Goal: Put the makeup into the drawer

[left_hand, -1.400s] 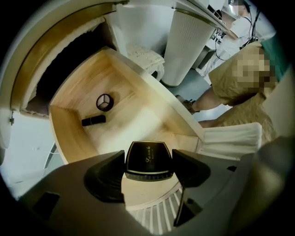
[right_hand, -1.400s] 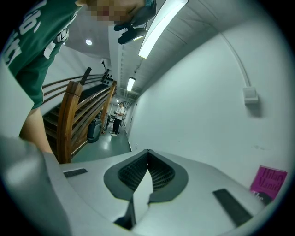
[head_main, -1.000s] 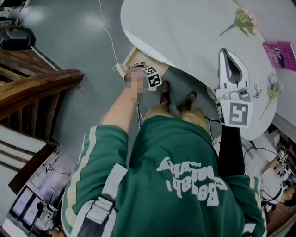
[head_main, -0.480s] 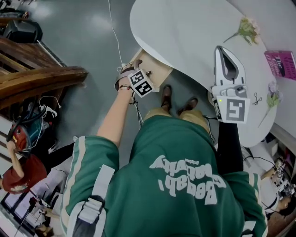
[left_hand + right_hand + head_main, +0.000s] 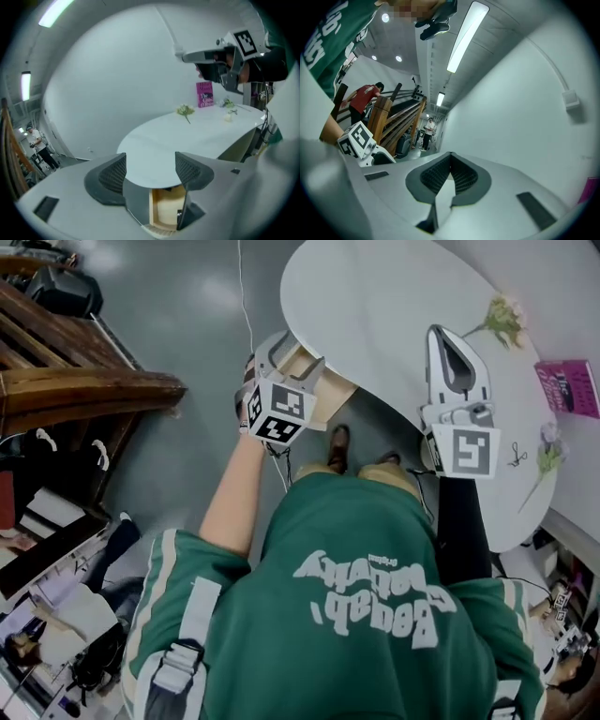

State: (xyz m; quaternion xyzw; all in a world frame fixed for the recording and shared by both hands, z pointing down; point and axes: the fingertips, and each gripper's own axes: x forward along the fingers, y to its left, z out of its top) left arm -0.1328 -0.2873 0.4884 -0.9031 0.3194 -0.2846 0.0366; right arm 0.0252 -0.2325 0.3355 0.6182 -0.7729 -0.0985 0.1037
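Under the near edge of the white table [image 5: 375, 296], a wooden drawer [image 5: 330, 388] is seen pulled out, its open end pointing away from the tabletop toward the floor side. Only a corner of it is shown in the head view, the rest being covered by the left gripper [image 5: 292, 354] held just above it. From the left gripper view the inside of the drawer [image 5: 164, 211] is shown between the jaws, below the table [image 5: 178, 136] rim. A small dark item [image 5: 179, 214] is glimpsed at the drawer's right inner wall; whether it is the makeup, and which way its long axis runs, cannot be told. The left gripper [image 5: 150, 166] is held with its jaws spread wide and nothing is gripped between them. The right gripper [image 5: 450, 341] is held over the tabletop, well apart from the drawer; in its own view the right gripper [image 5: 451, 159] is seen with its jaws brought together at the tips, and nothing is held. On the far part of the table a flower [image 5: 502, 315], a pink book [image 5: 567, 385] and a second flower [image 5: 548, 446] are laid, well away from both grippers. Wooden stairs [image 5: 84, 381] are seen to the left, and two bystanders [image 5: 427, 132] appear only in the right gripper view.
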